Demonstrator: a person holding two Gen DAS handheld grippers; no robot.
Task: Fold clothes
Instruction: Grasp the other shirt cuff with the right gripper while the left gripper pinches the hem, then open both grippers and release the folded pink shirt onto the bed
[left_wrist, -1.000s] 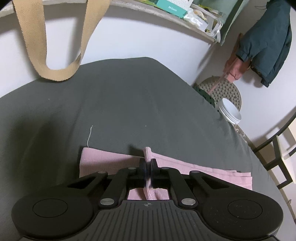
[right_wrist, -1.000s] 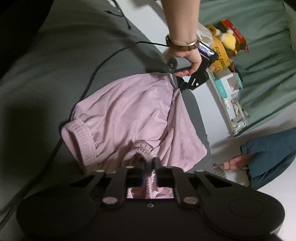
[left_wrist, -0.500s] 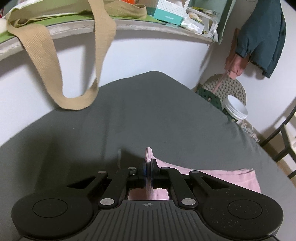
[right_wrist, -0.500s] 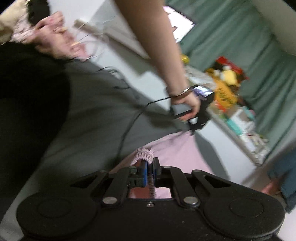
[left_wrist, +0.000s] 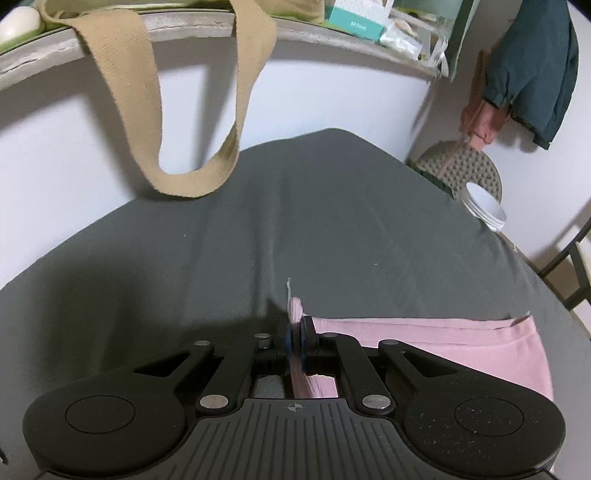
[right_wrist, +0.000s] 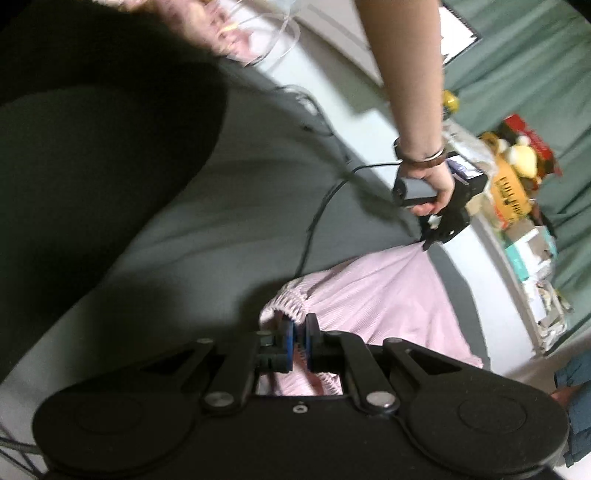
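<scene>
Both hand-held grippers pinch pink shorts (right_wrist: 384, 295) over grey bed (left_wrist: 332, 229): left hand-held gripper (left_wrist: 294, 334) on a hem, right hand-held gripper (right_wrist: 300, 334) on elastic waistband.

Tan bag strap (left_wrist: 192, 122) hangs from shelf (left_wrist: 332, 33); teal jacket (left_wrist: 532, 70) on wall; black cable (right_wrist: 317, 218) across grey sheet (left_wrist: 332, 221)

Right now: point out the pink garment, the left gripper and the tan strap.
pink garment (left_wrist: 443, 341), left wrist view, on the flat ribbed panel.
left gripper (left_wrist: 294, 332), left wrist view, between the fingertips, shut on the fabric.
tan strap (left_wrist: 184, 184), left wrist view, bottom of the hanging loop.
</scene>
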